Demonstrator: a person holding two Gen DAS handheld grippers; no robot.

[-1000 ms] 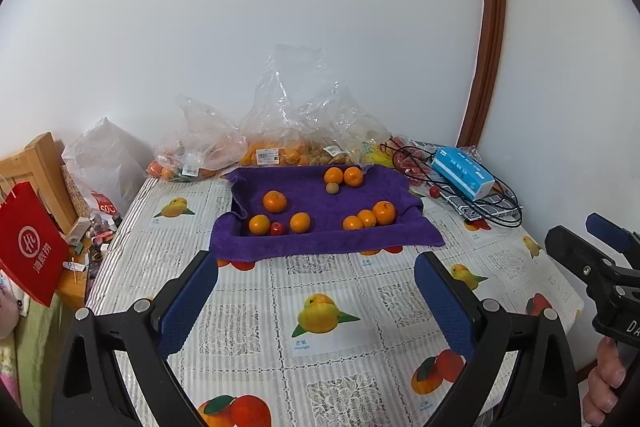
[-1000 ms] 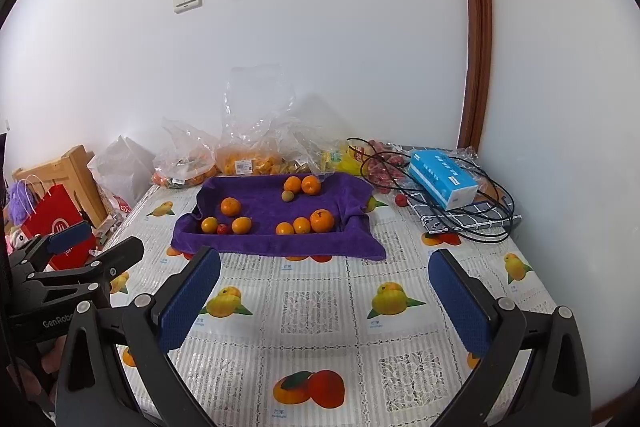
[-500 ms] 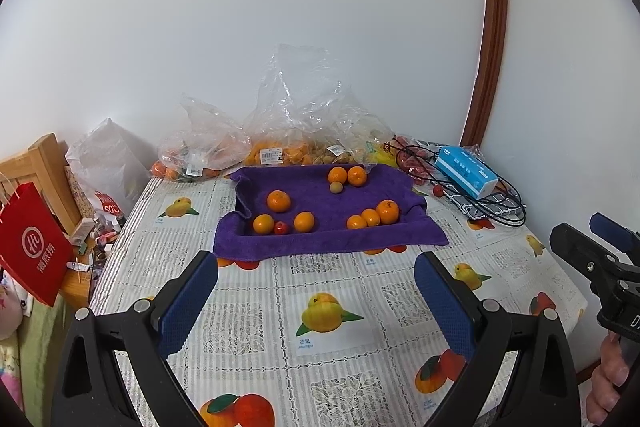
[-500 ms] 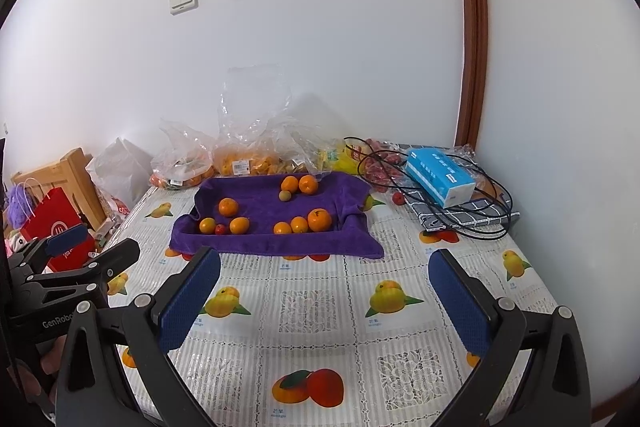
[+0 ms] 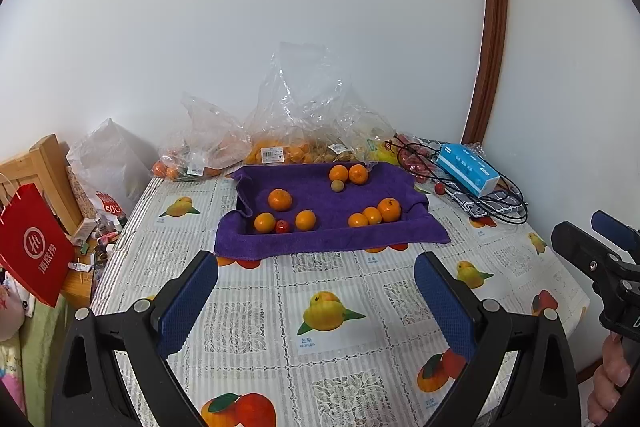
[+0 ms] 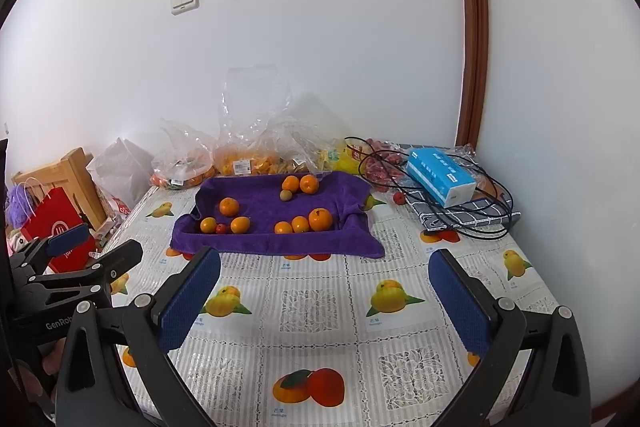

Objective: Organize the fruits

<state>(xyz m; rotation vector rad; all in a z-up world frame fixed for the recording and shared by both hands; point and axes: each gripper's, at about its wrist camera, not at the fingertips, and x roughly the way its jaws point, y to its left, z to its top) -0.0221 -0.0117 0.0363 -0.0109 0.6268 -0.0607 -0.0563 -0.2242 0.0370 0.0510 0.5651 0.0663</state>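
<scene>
We hold the left claw (image 5: 316, 301) and the right claw (image 6: 325, 297) side by side above the near part of the desk (image 5: 248, 327), both spread wide and released with nothing between their blue pads, which we judge leaves either free to reach forward. The fruits sit well ahead of both claws, on a purple towel (image 5: 320, 239) whose edges are turned up, probably to keep round things from rolling off. On it the oranges (image 5: 279, 199) lie in loose clusters: a pair at the back with a small brownish fruit (image 5: 337, 185) touching them, three at the right front, and three at the left front with a small red fruit (image 5: 282, 225) between two. Behind the towel, plastic bags (image 5: 296, 131) hold more fruit against the wall. One red fruit (image 6: 398, 198) lies off the towel beside the cables (image 6: 472, 211).
</scene>
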